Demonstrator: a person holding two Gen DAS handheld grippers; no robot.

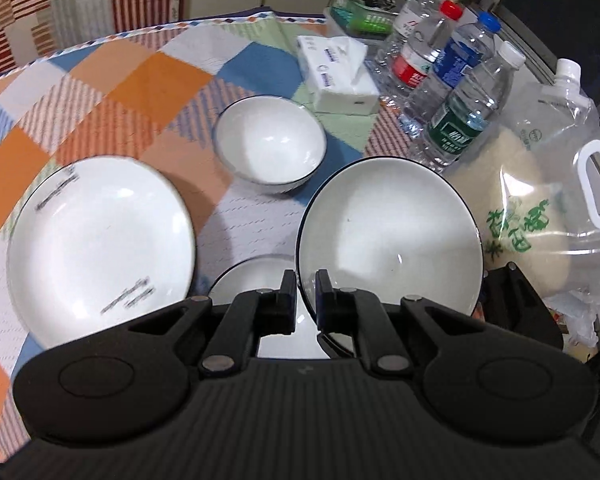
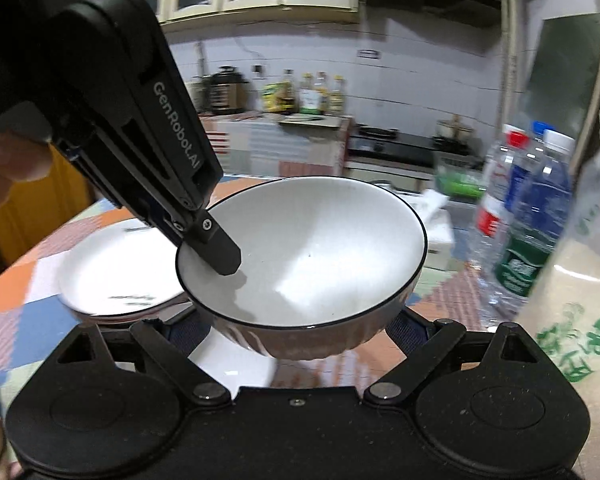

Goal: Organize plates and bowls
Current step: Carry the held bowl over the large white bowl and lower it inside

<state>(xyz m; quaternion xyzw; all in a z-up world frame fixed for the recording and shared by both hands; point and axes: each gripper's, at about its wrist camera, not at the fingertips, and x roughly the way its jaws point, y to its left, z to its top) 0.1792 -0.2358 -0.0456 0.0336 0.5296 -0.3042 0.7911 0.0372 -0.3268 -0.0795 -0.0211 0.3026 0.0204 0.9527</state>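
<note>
My left gripper (image 1: 305, 292) is shut on the rim of a large white bowl with a dark rim (image 1: 388, 236), held lifted and tilted above the table. In the right wrist view the same bowl (image 2: 312, 256) fills the middle, with the left gripper's finger (image 2: 220, 252) clamped over its left rim. A white plate (image 1: 100, 240) lies on the left, also seen in the right wrist view (image 2: 116, 276). A small white bowl (image 1: 270, 144) sits further back. Another white dish (image 1: 256, 280) lies under the left gripper. The right gripper's fingers are hidden below the bowl.
Several water bottles (image 1: 452, 80) stand at the right, beside a clear bag of rice (image 1: 540, 200). A tissue pack (image 1: 340, 76) lies behind the small bowl. The checked tablecloth (image 1: 120, 92) covers the table. Kitchen counter and cabinets (image 2: 284, 128) are behind.
</note>
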